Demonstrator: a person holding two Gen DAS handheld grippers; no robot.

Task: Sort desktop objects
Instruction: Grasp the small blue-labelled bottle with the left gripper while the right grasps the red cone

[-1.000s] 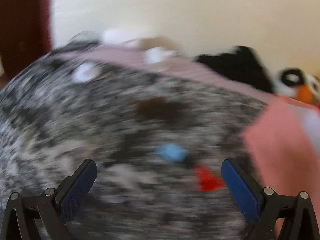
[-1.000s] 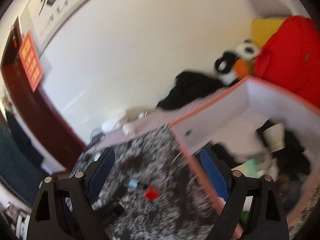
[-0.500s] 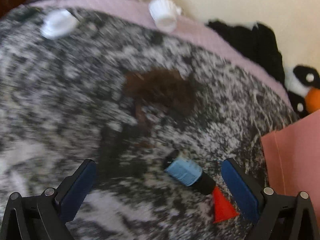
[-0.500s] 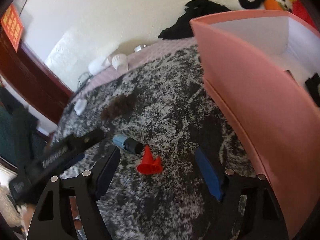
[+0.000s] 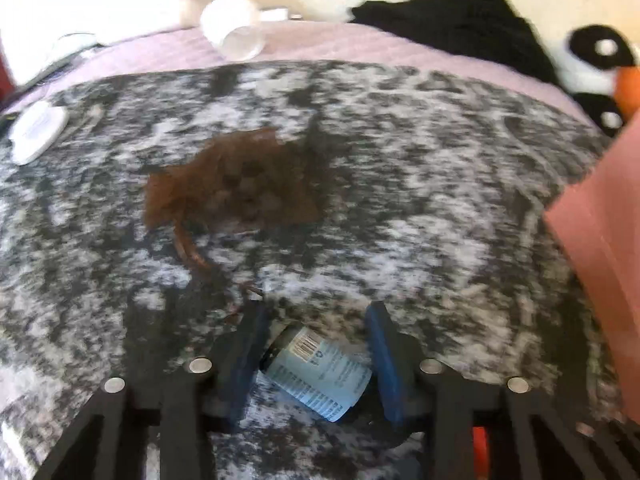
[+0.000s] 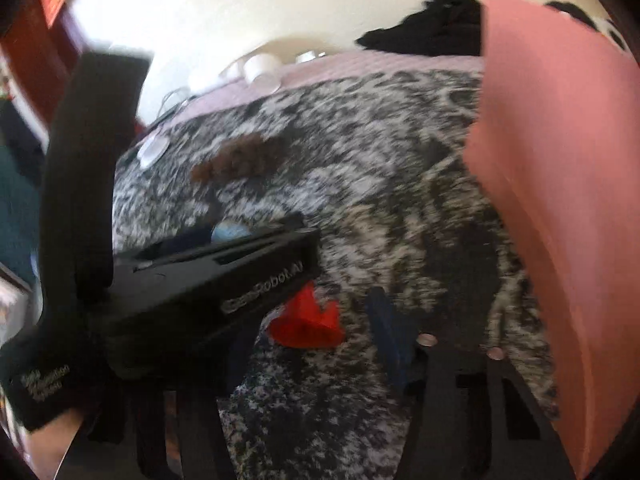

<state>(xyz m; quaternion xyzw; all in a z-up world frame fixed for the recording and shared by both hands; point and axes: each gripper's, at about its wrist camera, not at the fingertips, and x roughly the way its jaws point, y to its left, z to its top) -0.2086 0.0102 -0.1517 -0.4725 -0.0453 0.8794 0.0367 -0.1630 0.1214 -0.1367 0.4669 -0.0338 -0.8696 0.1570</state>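
Note:
A small dark bottle with a pale blue label (image 5: 316,376) lies on the black-and-white speckled rug (image 5: 400,160). My left gripper (image 5: 316,314) is shut on it, one blue pad on each side. In the right wrist view the left gripper's black body crosses the frame, and the bottle (image 6: 230,232) shows at its tip. A red cone (image 6: 308,320) stands on the rug between the fingers of my right gripper (image 6: 314,344), which is open with gaps on both sides of the cone. Its left finger is partly hidden by the left gripper.
A pink box (image 6: 552,200) rises close on the right. A brown furry tuft (image 5: 232,184) lies mid-rug, with a white disc (image 5: 38,132) at the left. A tipped white cup (image 5: 236,28), black cloth (image 5: 460,32) and a panda plush (image 5: 600,68) lie beyond. A sleeve (image 6: 80,184) shows at the left.
My left gripper came down over the blue-labelled bottle and its fingers shut on it. My right gripper dropped low over the red cone and its fingers narrowed.

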